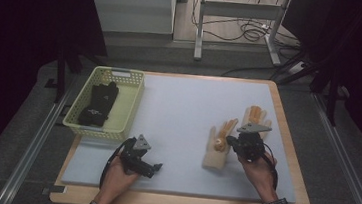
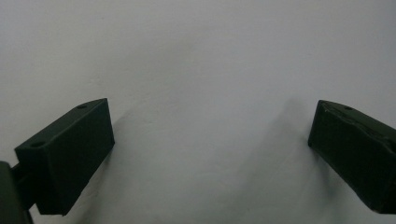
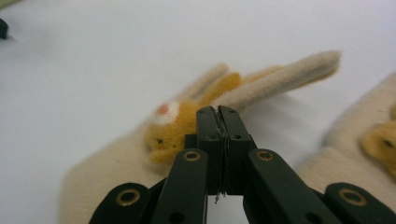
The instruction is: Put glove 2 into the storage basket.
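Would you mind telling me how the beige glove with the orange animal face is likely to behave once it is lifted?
The beige glove looks like soft knit, so it would probably hang limp from the right gripper, shut on its edge. It seems light. Its fuzzy surface should resist slipping, though a pinch of thin fabric might pull free.

Lab, padded test table (image 1: 178,112), floor cables (image 1: 246,30)

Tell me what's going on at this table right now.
A person works with two handheld grippers over a grey mat. The right gripper is shut on a beige glove with an orange animal figure; its twin lies beside it. The left gripper rests open on the mat. A yellow basket holds black gloves.
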{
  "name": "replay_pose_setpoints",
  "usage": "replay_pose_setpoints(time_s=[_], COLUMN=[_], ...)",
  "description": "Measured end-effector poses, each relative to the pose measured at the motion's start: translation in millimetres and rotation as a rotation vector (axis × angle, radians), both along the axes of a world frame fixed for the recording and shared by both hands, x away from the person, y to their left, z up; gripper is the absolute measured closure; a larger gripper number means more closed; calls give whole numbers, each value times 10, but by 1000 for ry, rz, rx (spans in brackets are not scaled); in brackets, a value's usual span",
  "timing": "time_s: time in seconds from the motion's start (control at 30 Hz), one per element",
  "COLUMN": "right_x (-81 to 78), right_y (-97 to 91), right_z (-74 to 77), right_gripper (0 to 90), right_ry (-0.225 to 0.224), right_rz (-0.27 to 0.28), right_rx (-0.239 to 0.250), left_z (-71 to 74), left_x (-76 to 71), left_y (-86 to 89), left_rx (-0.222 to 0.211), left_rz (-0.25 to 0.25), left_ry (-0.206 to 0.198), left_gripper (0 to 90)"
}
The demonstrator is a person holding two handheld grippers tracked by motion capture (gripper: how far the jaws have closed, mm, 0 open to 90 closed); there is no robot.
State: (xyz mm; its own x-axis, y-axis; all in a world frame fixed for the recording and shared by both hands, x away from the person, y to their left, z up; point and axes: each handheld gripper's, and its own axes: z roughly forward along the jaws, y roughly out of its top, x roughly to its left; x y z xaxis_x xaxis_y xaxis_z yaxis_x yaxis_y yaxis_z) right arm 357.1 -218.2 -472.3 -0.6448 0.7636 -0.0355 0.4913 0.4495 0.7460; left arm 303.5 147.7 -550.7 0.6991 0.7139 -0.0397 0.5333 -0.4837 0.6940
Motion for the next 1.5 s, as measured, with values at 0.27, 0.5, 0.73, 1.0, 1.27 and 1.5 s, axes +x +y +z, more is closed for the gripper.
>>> replay_pose_setpoints(time_s=[0.27,0.5,0.73,1.0,1.27,1.5], right_x=[-24,44,59,414,339,230], right_y=[533,1126,1106,908,853,643], right_z=[171,40,-23,-398,-441,-389], right_gripper=[859,689,666,549,856,679], right_ry=[15,55,41,90,52,81], right_rz=[91,191,183,54,46,66], right_rx=[12,49,32,29,-36,5], left_z=[0,1,-1,0,-1,0], left_x=[0,0,-1,-3,-2,-2], left_y=[1,2,0,0,0,-1], left_rx=[0,2,0,0,0,0], left_rz=[0,-2,1,1,1,1], left_ry=[-2,-2,-3,-1,-1,-1], left_gripper=[5,5,5,5,5,5])
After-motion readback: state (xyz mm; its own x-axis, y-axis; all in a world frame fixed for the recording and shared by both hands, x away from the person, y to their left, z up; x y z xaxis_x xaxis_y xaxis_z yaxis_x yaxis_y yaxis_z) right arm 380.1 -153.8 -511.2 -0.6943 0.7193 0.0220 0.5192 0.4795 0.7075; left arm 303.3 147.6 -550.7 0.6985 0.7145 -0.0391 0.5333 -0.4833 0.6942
